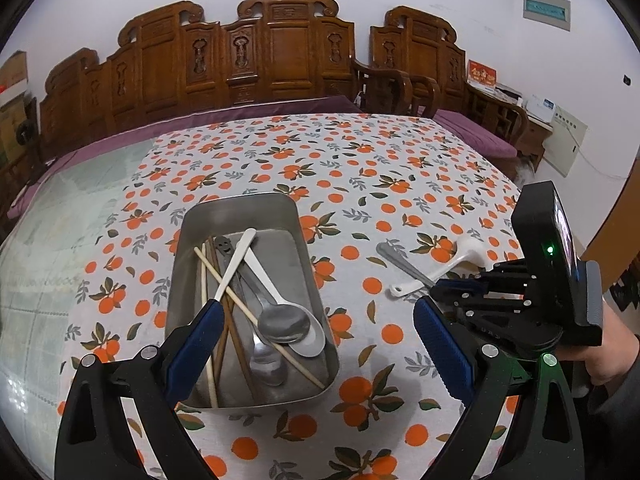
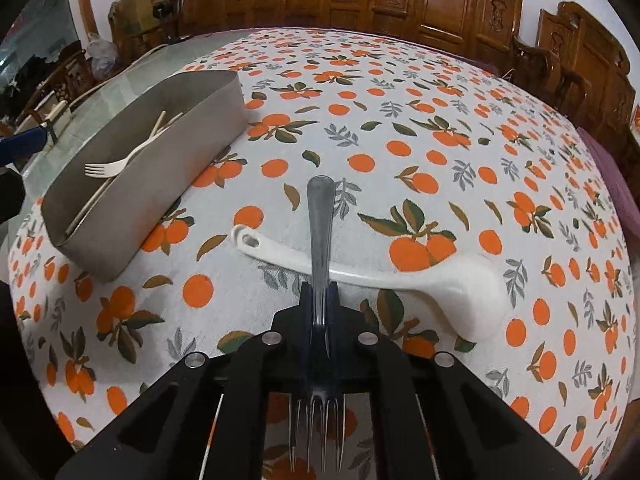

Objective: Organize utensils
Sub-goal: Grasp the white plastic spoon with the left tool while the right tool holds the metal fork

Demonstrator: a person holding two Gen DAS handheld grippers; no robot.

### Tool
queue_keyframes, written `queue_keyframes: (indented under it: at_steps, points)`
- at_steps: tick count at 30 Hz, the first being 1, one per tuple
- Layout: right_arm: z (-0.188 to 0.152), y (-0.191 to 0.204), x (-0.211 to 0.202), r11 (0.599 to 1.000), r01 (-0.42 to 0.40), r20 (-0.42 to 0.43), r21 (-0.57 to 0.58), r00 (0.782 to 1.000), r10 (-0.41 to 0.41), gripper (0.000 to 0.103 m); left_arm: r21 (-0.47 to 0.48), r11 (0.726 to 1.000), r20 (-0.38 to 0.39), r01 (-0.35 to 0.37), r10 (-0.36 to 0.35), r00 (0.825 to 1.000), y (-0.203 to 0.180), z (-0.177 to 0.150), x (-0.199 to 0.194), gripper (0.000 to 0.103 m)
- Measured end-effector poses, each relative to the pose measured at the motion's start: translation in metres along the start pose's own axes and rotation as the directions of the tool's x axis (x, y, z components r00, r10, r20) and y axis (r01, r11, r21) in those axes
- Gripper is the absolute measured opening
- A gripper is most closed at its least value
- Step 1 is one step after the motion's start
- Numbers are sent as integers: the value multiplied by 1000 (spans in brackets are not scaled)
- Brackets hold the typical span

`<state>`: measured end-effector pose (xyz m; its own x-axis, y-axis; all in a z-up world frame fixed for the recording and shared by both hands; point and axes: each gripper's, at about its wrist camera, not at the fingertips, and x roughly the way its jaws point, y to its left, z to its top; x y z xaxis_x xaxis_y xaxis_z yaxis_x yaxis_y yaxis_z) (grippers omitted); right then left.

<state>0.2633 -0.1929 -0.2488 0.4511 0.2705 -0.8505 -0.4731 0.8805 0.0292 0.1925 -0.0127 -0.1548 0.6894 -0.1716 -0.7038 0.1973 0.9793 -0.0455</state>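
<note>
- Right wrist view: the right tool [image 2: 320, 300] is clamped on a metal fork [image 2: 320, 216] at the neck, tines back toward the camera, handle pointing away over the desk [image 2: 400, 120].
- The fork's handle crosses above a white ladle [image 2: 400, 280] that lies flat on the orange-print cloth; whether the two touch I cannot tell.
- Step in hand, as I judge it: the fork is gripped and ready to be carried to the metal tray [image 2: 160, 184], which sits well apart on the left of this view.
- Next move calls for lifting clear of the ladle, swinging left over the tray's near wall, and letting go with the fork lengthwise along it.
- Left wrist view: the left tool [image 1: 320, 344] stands wide open and empty, hovering over the near end of the tray [image 1: 312, 280].
- Tray contents: two metal spoons [image 1: 284, 320], a white spoon [image 1: 308, 340], a pale fork [image 1: 236, 264], a dark handle with a smiley face, and several chopsticks [image 1: 208, 320] lying crossed.
- Left on the desk, I judge: only the ladle once the fork goes in.
</note>
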Motion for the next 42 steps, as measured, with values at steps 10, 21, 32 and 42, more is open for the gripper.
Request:
queue_keyframes:
  at_steps: [10,21,32,42]
  points:
    - [-9,-59,-44,993,35,96,117,994,-47,8,42,999,1,33,-33,999,-27,9,2,92]
    - [-29,-122,-30,969,157,21,193,986,-164,8,140,987,-65,76,-68,996,-75,29,42,87]
    - [-35,-140,-24,960,153,1,233,988,-157,8,234,961,-205,148,-100,974,-121,37,112,75]
    - [-33,-144,-24,960,137,0,244,990,-141,9,272,947,-285,172,-91,954,-140,32,153,46]
